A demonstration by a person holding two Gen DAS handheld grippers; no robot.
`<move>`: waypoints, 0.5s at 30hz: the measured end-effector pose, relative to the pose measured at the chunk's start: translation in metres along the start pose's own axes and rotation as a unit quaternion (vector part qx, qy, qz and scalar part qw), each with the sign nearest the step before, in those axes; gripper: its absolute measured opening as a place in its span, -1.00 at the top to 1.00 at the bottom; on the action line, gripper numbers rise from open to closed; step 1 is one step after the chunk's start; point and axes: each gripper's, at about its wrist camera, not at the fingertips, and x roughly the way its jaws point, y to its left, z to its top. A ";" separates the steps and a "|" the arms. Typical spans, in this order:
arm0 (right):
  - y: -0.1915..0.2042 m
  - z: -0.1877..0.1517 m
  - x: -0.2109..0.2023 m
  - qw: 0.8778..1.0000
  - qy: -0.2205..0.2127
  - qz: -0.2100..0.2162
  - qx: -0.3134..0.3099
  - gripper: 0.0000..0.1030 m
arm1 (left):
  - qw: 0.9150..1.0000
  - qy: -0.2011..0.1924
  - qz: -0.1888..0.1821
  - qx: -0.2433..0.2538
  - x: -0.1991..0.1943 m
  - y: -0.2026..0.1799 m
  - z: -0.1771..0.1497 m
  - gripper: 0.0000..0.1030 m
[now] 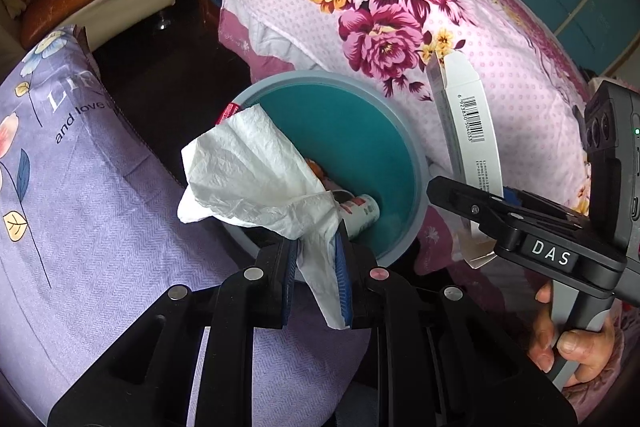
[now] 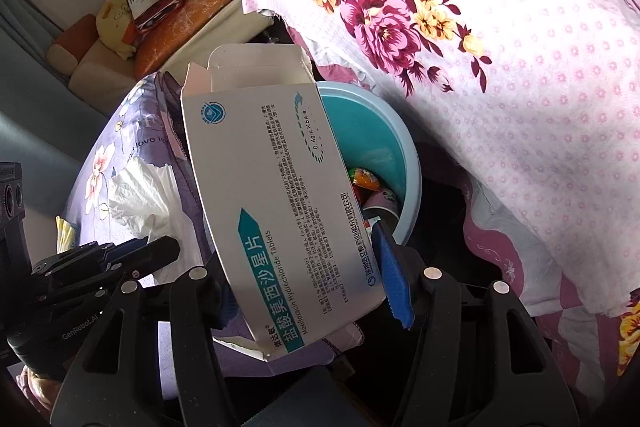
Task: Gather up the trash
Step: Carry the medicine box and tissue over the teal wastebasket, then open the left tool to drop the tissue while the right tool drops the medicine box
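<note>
Now the left gripper (image 1: pixel 318 251) pinches a white tissue (image 1: pixel 256 171) above the teal bin (image 1: pixel 416 163). Beside it, the right gripper (image 2: pixel 304 291) clamps a tablet box (image 2: pixel 276 195) (flap open).

Item count, referenced to the trash bin (image 1: pixel 408 163):
- Trash bin: one.
- Tissue (image 1: pixel 248 171): one, over the bin's near-left rim.
- Medicine box (image 2: pixel 276 211): one, at the bin's right rim.
- Wrappers and cups inside the bin (image 2: pixel 370 187): several; exact number cannot be determined.
- Claws: two, the left claw (image 1: pixel 318 267) and the right claw (image 2: pixel 304 291).
</note>
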 end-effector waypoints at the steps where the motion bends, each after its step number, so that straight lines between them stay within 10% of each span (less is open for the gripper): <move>1: 0.000 0.001 0.000 1.000 0.000 -0.002 0.001 -0.08 | 1.000 0.002 -0.001 0.000 0.002 0.000 0.002 0.63; 4: -0.002 0.002 0.001 1.000 -0.001 -0.006 0.004 -0.08 | 1.000 0.003 0.000 -0.001 0.008 0.001 0.005 0.58; 8: -0.004 0.004 0.004 1.000 0.001 -0.011 0.008 -0.08 | 1.000 -0.004 0.011 -0.009 0.008 0.006 0.007 -0.27; 15: 0.000 0.006 0.012 1.000 0.008 -0.015 0.004 -0.08 | 0.999 -0.002 0.017 -0.028 0.009 0.020 0.003 -0.64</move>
